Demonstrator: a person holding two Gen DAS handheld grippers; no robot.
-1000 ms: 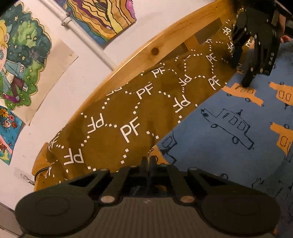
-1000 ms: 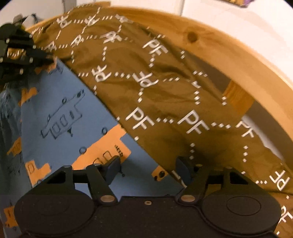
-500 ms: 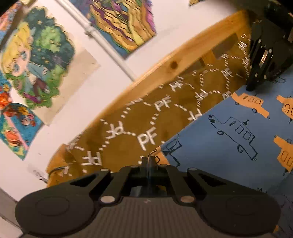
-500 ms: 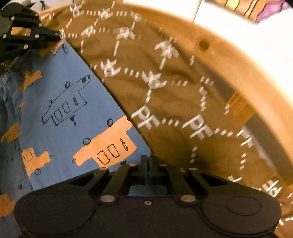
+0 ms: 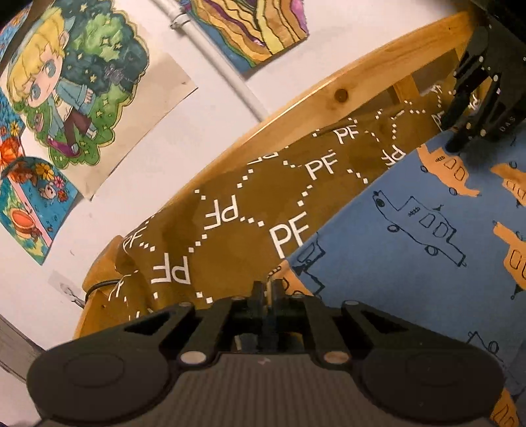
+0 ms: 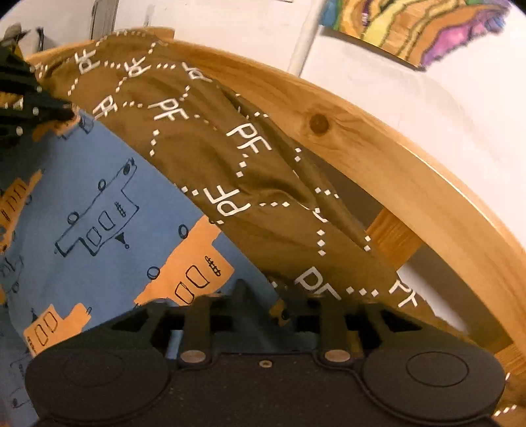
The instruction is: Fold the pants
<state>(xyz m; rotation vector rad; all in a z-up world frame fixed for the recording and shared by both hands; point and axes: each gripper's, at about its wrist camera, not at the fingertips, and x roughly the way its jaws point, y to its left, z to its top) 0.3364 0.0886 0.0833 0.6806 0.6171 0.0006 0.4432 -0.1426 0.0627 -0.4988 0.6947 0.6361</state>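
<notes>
Pants (image 5: 427, 230) are the blue ones with orange and outlined cars printed all over, spread on a brown blanket (image 5: 236, 230) covered in white "PF" letters and dotted diamonds. That blanket runs along a curved wooden rail (image 5: 296, 108), with a white wall behind it.

Left gripper (image 5: 267, 290) has its fingers pressed together right at the pants' edge, where blue cloth meets the brown blanket. A bit of orange-printed fabric sits pinched between the tips, so it's clamped on the pants.

Right gripper (image 6: 266, 292) looks different in its own camera: fingers are spread with a gap between them, and the pants' edge lies in that gap, with the blanket just beside the right finger. From the left camera you can see it (image 5: 460, 138) at the far end of the same edge, tips down on the cloth.

Wall has some kids' drawings taped up: a blond cartoon character on green (image 5: 75, 82), a wavy striped one (image 5: 256, 29), and a pipe (image 5: 210, 56) running between them.
</notes>
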